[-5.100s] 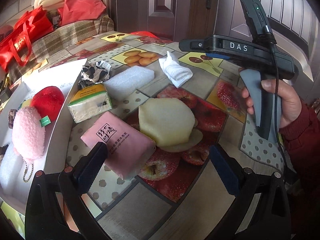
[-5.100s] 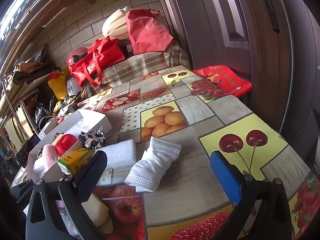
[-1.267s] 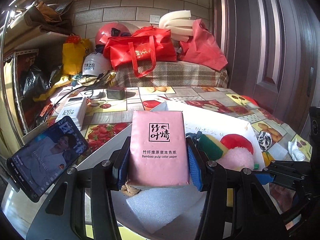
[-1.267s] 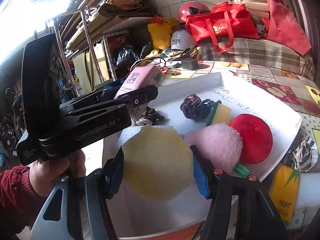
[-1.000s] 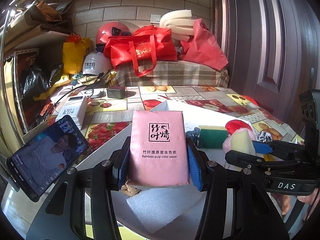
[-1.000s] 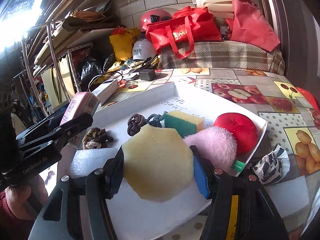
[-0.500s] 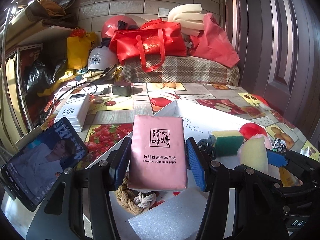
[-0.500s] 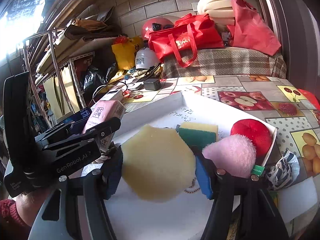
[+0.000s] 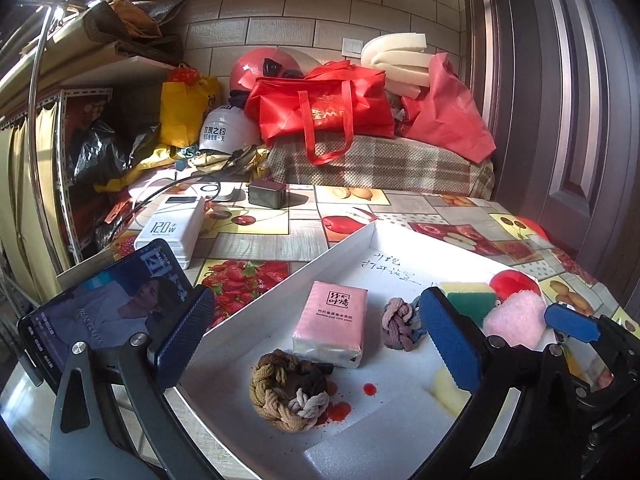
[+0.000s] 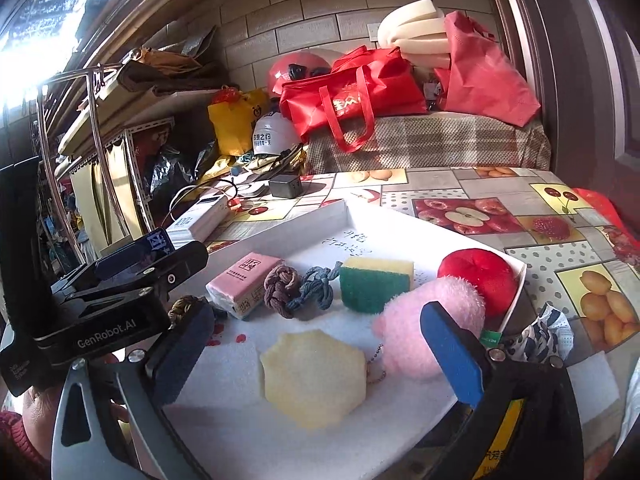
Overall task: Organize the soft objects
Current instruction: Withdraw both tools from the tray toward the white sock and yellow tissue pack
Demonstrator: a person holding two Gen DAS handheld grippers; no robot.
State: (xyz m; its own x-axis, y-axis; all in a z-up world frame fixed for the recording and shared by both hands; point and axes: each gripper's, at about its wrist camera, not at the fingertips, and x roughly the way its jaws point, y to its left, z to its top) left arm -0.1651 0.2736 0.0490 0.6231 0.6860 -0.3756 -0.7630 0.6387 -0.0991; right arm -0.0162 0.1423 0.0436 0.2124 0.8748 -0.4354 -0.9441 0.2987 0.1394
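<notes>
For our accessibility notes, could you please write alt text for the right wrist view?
The open right gripper hangs over a white tray, where a pale yellow sponge lies free between its blue-padded fingers. Behind it lie a pink plush, a red plush, a green-and-yellow sponge, knotted ropes and a pink tissue pack. The left gripper shows at left.

Yellow sponge (image 9: 446,390) mostly behind left gripper (image 9: 320,344); white tray (image 9: 280,292) cut off below.

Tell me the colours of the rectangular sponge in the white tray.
The sponge is green with a yellow layer on top, clearest in the right wrist view.
</notes>
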